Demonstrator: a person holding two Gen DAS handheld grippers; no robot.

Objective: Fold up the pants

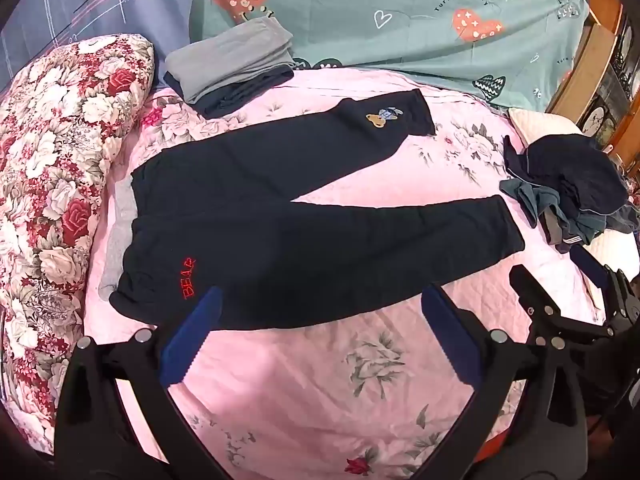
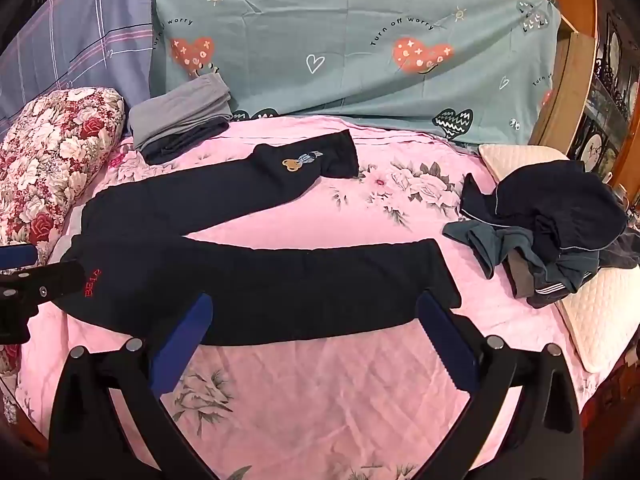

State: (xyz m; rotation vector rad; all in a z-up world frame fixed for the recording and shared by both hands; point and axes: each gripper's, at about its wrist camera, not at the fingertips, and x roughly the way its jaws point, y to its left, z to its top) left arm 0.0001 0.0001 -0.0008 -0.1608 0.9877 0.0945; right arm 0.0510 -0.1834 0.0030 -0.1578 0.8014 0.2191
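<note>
Dark navy pants lie flat on the pink floral quilt, waistband at the left with red "BEAR" lettering, legs spread apart to the right; the far leg carries a bear patch. They also show in the right wrist view. My left gripper is open and empty, hovering over the near edge of the pants by the waist. My right gripper is open and empty, over the near leg. The right gripper also shows at the right of the left wrist view; the left gripper shows at the left edge of the right wrist view.
A stack of folded grey and dark clothes lies at the back left. A heap of unfolded dark clothes sits at the right on a cream pad. A floral bolster lies along the left. Teal pillows stand behind.
</note>
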